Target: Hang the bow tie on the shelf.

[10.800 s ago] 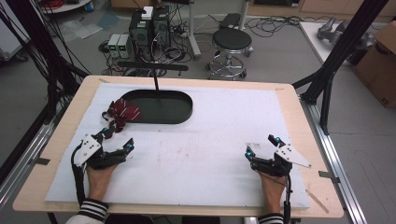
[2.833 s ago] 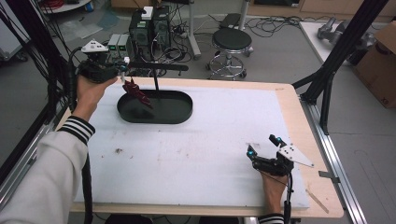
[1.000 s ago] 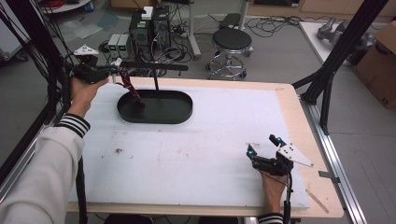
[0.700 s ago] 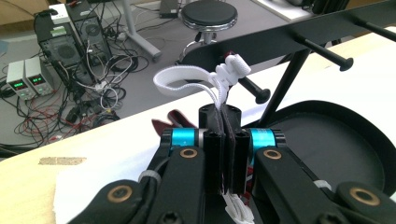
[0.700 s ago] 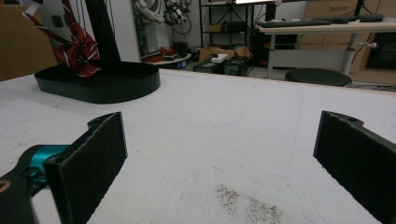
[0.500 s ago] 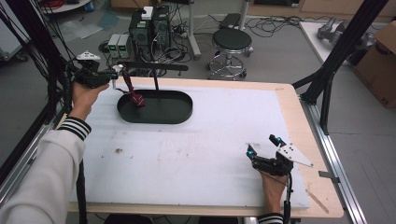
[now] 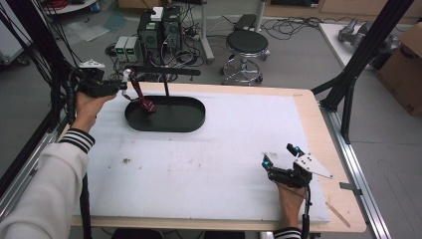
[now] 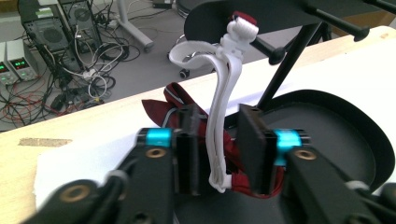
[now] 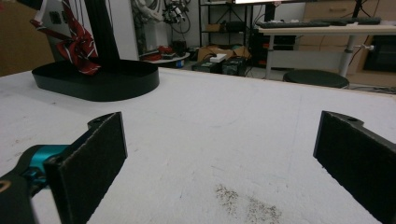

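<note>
White table mat [image 7: 209, 164]: my left gripper [image 8: 217, 151], jaws slightly parted around the white strap [image 8: 219, 116], at black stand [image 7: 166, 89]; my right gripper [image 7: 279, 157] rests wide open, empty.

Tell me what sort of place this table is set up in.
Most likely a robotics or electronics lab, not a home. Computer towers and bench power supplies sit on the floor amid tangled cables, a round stool stands behind the table, and black metal framing surrounds it.
</note>
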